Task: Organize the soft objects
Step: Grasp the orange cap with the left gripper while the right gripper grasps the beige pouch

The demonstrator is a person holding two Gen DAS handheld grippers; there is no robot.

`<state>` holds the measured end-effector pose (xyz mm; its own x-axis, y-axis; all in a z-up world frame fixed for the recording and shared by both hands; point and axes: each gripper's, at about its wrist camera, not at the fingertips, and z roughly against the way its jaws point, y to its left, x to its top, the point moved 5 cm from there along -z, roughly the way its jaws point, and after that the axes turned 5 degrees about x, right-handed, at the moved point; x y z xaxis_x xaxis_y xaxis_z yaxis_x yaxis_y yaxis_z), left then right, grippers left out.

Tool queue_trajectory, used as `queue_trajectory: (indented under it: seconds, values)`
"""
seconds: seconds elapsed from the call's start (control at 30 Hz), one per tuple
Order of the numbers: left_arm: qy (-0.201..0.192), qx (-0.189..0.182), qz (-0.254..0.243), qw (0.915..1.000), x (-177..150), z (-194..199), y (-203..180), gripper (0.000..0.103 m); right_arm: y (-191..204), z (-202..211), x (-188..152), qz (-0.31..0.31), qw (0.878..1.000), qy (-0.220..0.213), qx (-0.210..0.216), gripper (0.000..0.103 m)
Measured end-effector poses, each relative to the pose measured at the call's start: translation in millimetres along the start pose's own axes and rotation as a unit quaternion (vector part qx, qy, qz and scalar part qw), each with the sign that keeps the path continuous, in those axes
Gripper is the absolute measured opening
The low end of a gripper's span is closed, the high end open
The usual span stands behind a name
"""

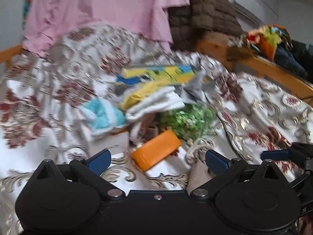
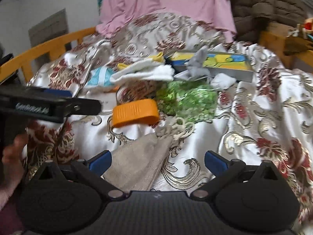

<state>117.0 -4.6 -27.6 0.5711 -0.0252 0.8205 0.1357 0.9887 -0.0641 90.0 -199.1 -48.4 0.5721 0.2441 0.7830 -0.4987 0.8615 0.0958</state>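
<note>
The big white bed cover with red flowers and gold swirls (image 1: 58,82) fills both views. At 12 o'clock a pink sheet (image 1: 109,5) hangs over it. In the middle lies a messy pile of soft things: a bunch of green leafy stuff (image 2: 187,101), white folded cloths (image 2: 148,72), a blue and white striped cloth (image 1: 103,115), and a flat box with yellow and blue pads (image 2: 221,60) with a grey rag (image 2: 195,66) on it.

The left gripper (image 1: 157,159) sits low with its blue fingers spread wide apart, holding nothing. A smooth orange plastic block (image 1: 156,149) lies just past it at 12 o'clock.

The right gripper (image 2: 157,159) is also wide open and holds nothing. A beige cloth bag with a rope tie (image 2: 140,162) lies between its fingers.

Only the right view shows the left tool from the side at 9 o'clock, with a hand (image 2: 11,156) under it. It has white writing, too blurry to read. Only the left view shows colourful clothes on the wooden ledge (image 1: 273,39) at 2 o'clock.
</note>
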Motion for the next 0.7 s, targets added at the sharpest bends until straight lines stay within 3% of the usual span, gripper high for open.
queue_trajectory:
  seconds: [0.13,0.7]
  values:
    - [0.040,-0.020,0.022,0.9988,1.4,-32.4,4.3,0.102,-3.6,-12.0,0.6,-0.004,1.000,0.015,0.023,0.103]
    - [0.112,-0.061,0.091,0.9876,-2.8,-107.1,11.3,0.102,-5.5,-60.6,0.1,-0.015,0.997,0.056,0.060,0.103]
